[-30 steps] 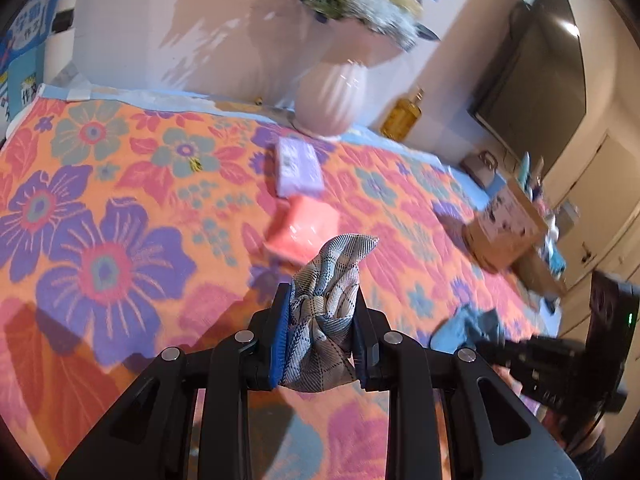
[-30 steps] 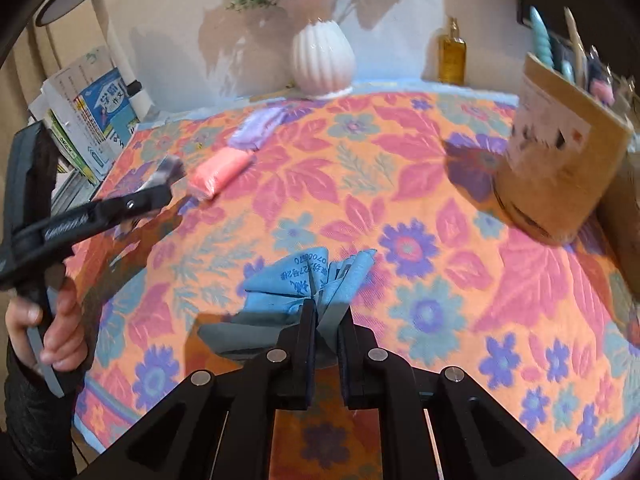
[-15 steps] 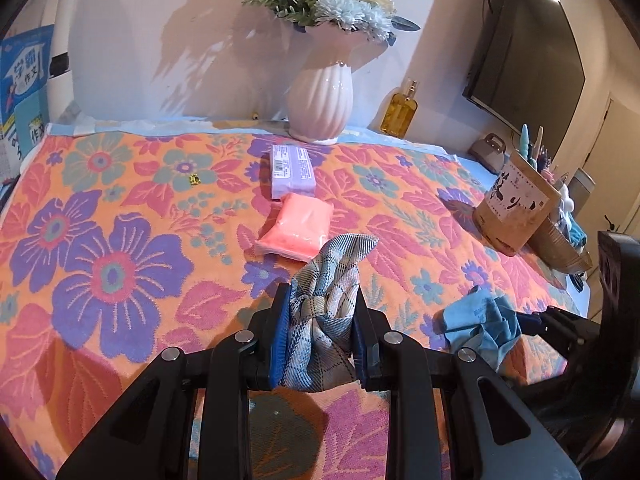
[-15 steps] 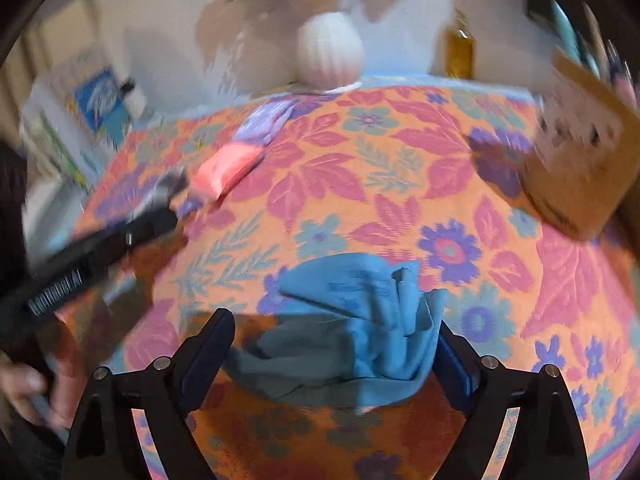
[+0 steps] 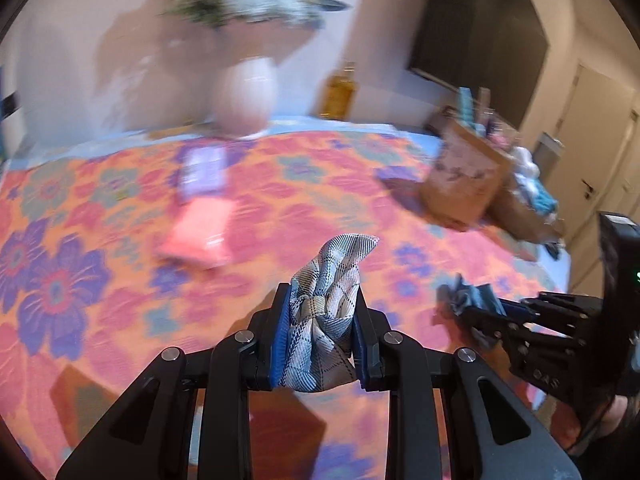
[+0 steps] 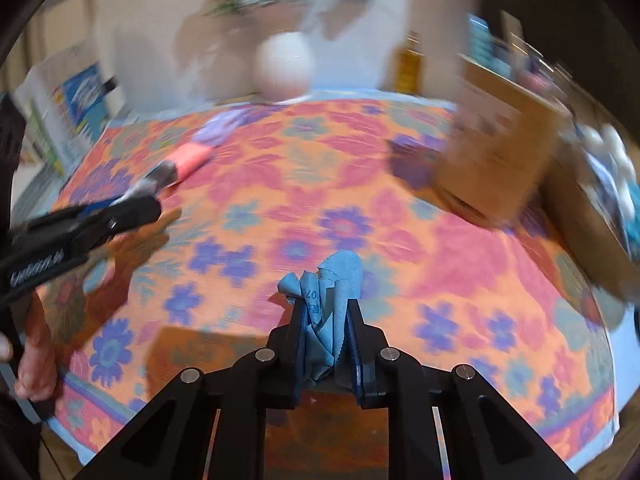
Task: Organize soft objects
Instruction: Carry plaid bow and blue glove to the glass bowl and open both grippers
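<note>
- Jaws of the left gripper (image 5: pixel 319 332) pinch a bunched grey plaid cloth (image 5: pixel 326 316) tight between the blue pads; its pointed end sticks up past the fingertips, clear of the desk
- Jaws of the right gripper (image 6: pixel 325 332) have just been closing and now clamp a crumpled blue cloth (image 6: pixel 326 296); printed characters show on one fold; the bundle rises above the fingertips
- Floral cover (image 6: pixel 304 200) in orange, pink and purple lies over the desk beneath both grippers
- Left view shows the right gripper low at the right edge, the blue cloth at its tip; right view shows the left gripper at the left edge, held by a hand (image 6: pixel 34 360)
- Pink packet (image 5: pixel 196 236) and a purple packet (image 5: pixel 202 170) lie on the cover, the purple one just behind the pink, both well apart from the held cloths
- Brown cardboard box (image 6: pixel 500 152) stands at the right side of the desk; a basket (image 5: pixel 520 216) with blue and white soft things sits just beside it
- White ribbed vase (image 5: pixel 246 96) with flowers and an amber bottle (image 5: pixel 340 94) stand at the back by the wall; the background is blurred
</note>
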{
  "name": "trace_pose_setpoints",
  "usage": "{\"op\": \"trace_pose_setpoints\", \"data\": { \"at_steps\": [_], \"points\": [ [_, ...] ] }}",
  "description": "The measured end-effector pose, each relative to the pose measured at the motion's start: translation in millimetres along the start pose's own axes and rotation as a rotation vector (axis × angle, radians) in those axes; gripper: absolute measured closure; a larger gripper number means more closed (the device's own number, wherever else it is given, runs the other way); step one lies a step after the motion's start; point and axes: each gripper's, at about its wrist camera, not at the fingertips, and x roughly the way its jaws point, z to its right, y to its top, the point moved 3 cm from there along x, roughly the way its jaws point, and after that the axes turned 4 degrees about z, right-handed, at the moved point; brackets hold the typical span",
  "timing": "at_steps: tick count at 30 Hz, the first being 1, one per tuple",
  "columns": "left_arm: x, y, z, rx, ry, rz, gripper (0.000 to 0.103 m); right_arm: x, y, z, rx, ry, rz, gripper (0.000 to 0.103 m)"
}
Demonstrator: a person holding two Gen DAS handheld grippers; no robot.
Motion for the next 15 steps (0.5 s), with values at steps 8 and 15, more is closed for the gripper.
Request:
{"op": "trace_pose_setpoints", "data": {
  "at_steps": [8, 15],
  "points": [
    [29.4, 28.4, 106.0, 0.130, -0.155, -0.015, 0.079, -47.0, 1.5, 90.8, 0.117, -0.100, 0.054, 0.086],
    [37.7, 65.2, 199.7, 0.180, -0.399, -0.012, 0.079, -92.9, 15.4, 142.3, 0.181, -0.130, 0.162, 0.086]
  ]
}}
